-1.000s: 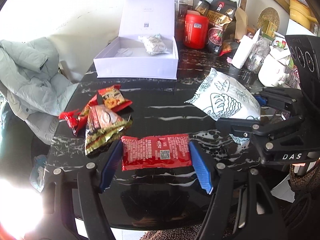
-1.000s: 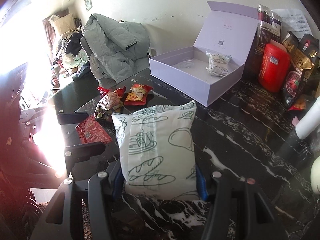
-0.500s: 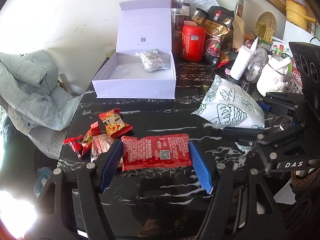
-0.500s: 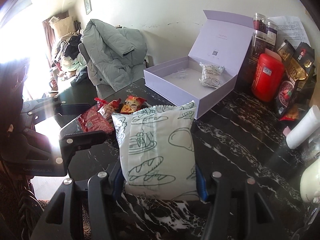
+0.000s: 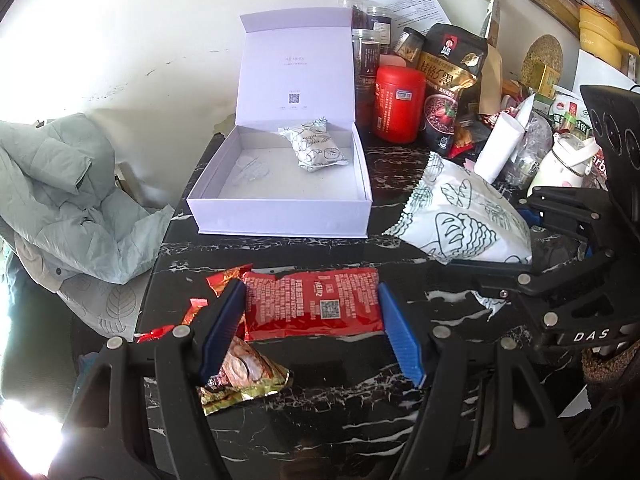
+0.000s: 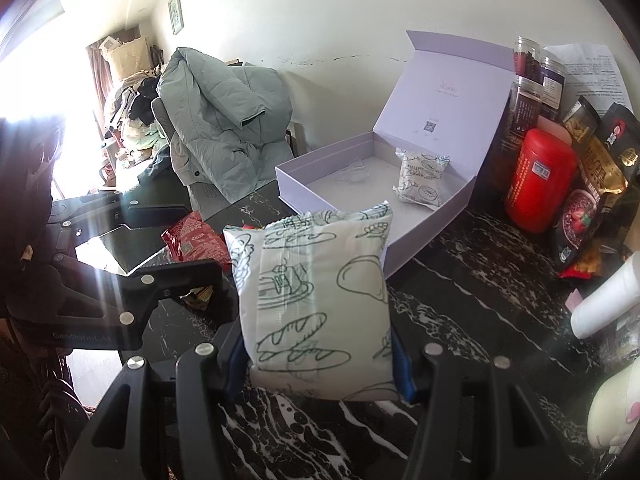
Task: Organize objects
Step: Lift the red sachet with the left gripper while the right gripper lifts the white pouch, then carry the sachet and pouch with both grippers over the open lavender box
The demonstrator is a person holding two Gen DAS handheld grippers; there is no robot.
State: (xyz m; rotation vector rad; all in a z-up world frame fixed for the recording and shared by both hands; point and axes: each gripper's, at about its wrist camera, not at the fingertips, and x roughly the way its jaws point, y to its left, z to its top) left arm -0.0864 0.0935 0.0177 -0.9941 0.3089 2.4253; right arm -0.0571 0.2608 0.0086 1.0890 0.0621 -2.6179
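Observation:
My left gripper (image 5: 310, 328) is shut on a flat red snack packet (image 5: 312, 304), held above the black marble table (image 5: 400, 400). My right gripper (image 6: 316, 364) is shut on a white bread packet with line drawings (image 6: 316, 300), also lifted; the same packet (image 5: 464, 216) shows at the right of the left wrist view. An open lilac box (image 5: 280, 184) with its lid raised stands further back, holding one small white bread packet (image 5: 314, 148); in the right wrist view the box (image 6: 360, 176) lies just beyond my held packet.
Loose snack packets (image 5: 240, 376) lie on the table below my left gripper. A red canister (image 5: 398, 104), dark pouches (image 5: 452, 80), jars and a white jug (image 5: 564, 164) crowd the back right. A grey-green jacket (image 5: 60, 192) drapes a chair at the left.
Both grippers rose and moved toward the lilac box with their packets. The loose snacks slid lower in the left wrist view, and the box looms larger in both views.

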